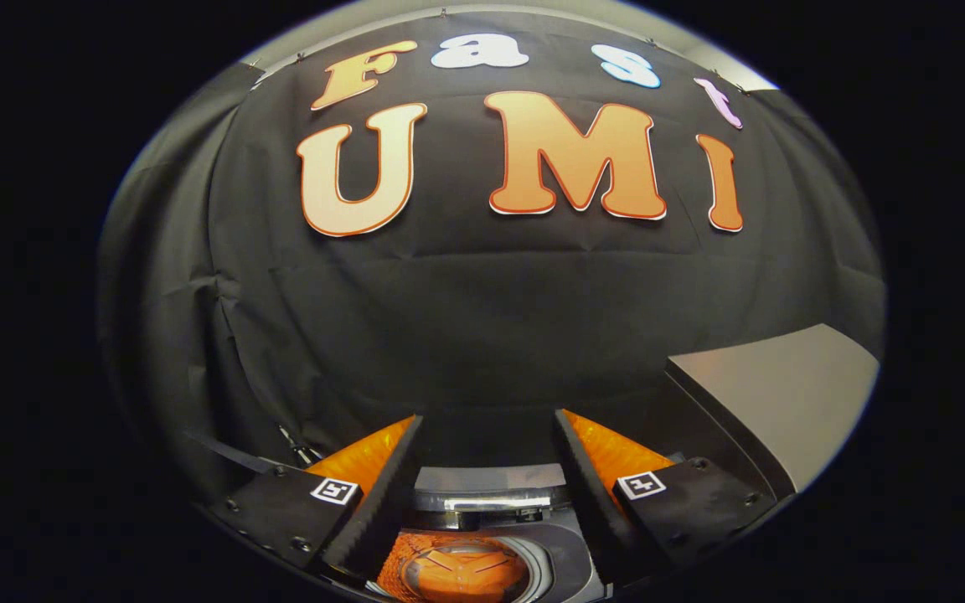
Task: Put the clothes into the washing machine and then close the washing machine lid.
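Observation:
My gripper [487, 416] is open, with nothing between its fingers. It hangs above the washing machine [491, 479], whose grey top panel and shiny strip show low down between the fingers. Below that is the round drum opening [533, 563], and something orange and crumpled [459, 571] lies inside it, which looks like the clothes. A flat grey slab [784, 394] with a dark edge stands tilted just right of the right finger; it may be the raised lid, but I cannot tell for sure.
The black cloth wall [482, 318] hangs close ahead, beyond the fingers, and wraps round to the left. A thin dark strap or cable [231, 454] lies beside the left finger.

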`<state>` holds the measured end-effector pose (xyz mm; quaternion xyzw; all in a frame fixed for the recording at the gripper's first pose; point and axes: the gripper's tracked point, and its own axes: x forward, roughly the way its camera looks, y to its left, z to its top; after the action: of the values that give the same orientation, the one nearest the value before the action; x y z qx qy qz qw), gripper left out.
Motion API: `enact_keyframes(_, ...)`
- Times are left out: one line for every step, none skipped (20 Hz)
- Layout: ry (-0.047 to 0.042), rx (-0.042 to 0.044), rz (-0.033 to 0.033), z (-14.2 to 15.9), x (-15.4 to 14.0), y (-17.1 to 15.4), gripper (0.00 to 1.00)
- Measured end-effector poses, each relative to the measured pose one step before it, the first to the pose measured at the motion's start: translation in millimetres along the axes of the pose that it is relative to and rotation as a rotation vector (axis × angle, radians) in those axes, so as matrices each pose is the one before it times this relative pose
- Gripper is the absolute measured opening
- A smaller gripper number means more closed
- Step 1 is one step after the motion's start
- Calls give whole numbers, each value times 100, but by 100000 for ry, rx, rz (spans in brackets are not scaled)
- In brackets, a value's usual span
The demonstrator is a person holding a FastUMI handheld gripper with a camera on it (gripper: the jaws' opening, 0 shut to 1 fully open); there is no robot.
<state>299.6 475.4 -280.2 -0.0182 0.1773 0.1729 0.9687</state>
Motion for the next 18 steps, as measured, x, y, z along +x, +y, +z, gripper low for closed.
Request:
enact_keyframes(-517,-251,77,-450,-547,-8,97)
enact_keyframes(-403,-138,-36,-623,-664,-33,97)
enact_keyframes(-401,-134,-160,-459,-574,-41,97)
enact_keyframes(31,-99,-121,-405,-300,-78,97)
enact_keyframes(-696,140,-88,-426,-318,-7,97)
enact_keyframes(-745,-397,181,-373,-420,3,97)
enact_keyframes(-297,-263,135,-490,-426,-3,97)
enact_keyframes(467,-204,143,-672,-510,4,96)
enact_keyframes(771,54,275,-715,-396,12,96)
enact_keyframes(3040,-609,-508,-1420,-22,-377,96)
enact_keyframes(6125,-376,-21,-1918,-561,-235,96)
enact_keyframes(432,2532,814,-1245,-51,-9,97)
enact_keyframes(-213,1731,618,-629,-229,-47,97)
enact_keyframes(244,412,-718,-161,-35,-360,97)
enact_keyframes(-451,366,-945,-29,-245,-310,97)
enact_keyframes(-865,406,-48,255,-268,19,97)
enact_keyframes(-203,235,245,304,-266,160,98)
enact_keyframes(654,-44,395,14,-377,45,98)
